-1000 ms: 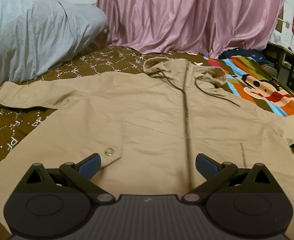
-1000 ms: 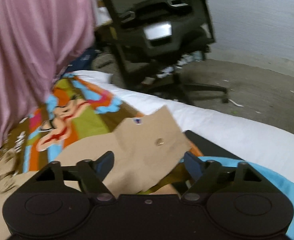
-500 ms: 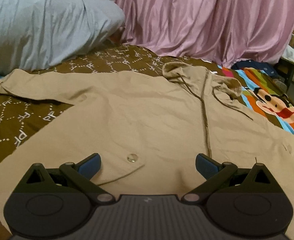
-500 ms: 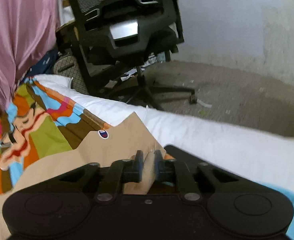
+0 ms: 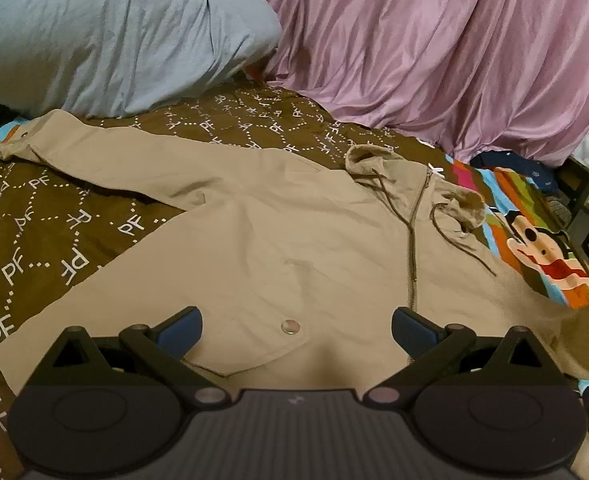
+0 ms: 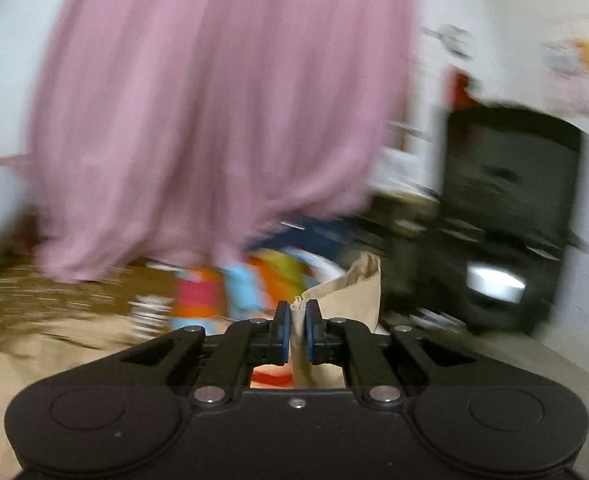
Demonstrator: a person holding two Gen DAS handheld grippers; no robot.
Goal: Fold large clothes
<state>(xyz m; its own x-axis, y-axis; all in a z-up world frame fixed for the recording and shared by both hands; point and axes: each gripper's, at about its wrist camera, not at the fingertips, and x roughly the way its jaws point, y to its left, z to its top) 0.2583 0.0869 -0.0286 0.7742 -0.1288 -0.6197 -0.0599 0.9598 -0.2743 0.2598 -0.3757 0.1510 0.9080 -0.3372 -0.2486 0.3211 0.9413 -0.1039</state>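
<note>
A tan hooded zip jacket (image 5: pixel 314 240) lies front-up on the bed, its hood (image 5: pixel 374 160) towards the curtain and one sleeve (image 5: pixel 94 148) stretched out to the left. My left gripper (image 5: pixel 296 326) hovers open over the lower front, near a pocket snap, with nothing between its fingers. In the blurred right wrist view my right gripper (image 6: pixel 298 312) is closing its jaws on the cuff of the other sleeve (image 6: pixel 354 288). The tan cloth stands up between the blue pads, lifted off the bed.
A brown patterned bedspread (image 5: pixel 54 240) with a colourful cartoon panel (image 5: pixel 542 248) covers the bed. A grey-blue pillow (image 5: pixel 114 40) lies at the back left, a pink curtain (image 5: pixel 434 60) behind. A black office chair (image 6: pixel 506 208) stands beside the bed on the right.
My right gripper shut on the sleeve cuff, then rose and swung from facing the chair towards the curtain, carrying the cuff. My left gripper stayed open and drifted so the jacket sits further right in view.
</note>
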